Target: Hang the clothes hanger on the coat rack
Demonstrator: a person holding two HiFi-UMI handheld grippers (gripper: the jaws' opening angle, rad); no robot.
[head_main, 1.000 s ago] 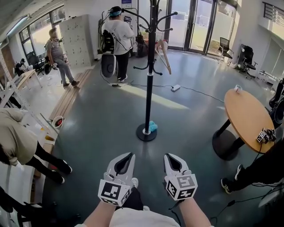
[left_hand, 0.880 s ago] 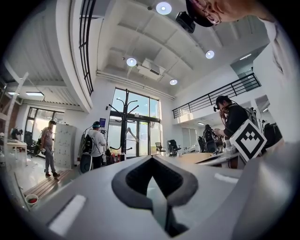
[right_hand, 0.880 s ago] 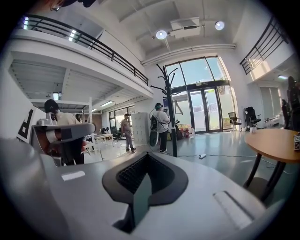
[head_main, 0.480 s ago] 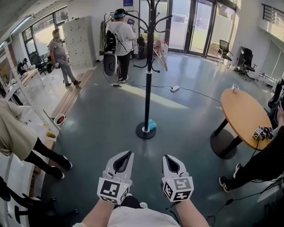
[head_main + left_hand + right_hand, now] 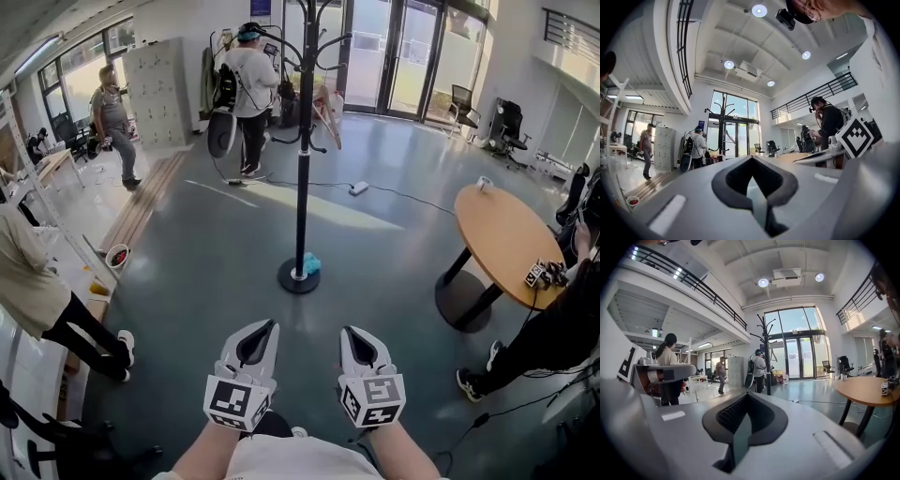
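A tall black coat rack (image 5: 302, 169) stands on a round base on the grey floor, well ahead of both grippers. Beside its lower hooks hangs a pale wooden hanger-shaped thing (image 5: 325, 111); whether it rests on a hook is too small to tell. The rack also shows far off in the left gripper view (image 5: 723, 123) and the right gripper view (image 5: 767, 352). My left gripper (image 5: 265, 328) and right gripper (image 5: 352, 332) are held side by side low in the head view. Both are shut with nothing between the jaws.
A small blue thing (image 5: 310, 263) lies at the rack's base. A round wooden table (image 5: 506, 234) stands to the right, a seated person's legs (image 5: 539, 342) beside it. People stand behind the rack (image 5: 248, 80) and at the left (image 5: 112, 108). A cable with a white box (image 5: 359, 188) crosses the floor.
The coat rack and table have shifted slightly left in the head view. Both grippers stay shut, side by side, in the same place.
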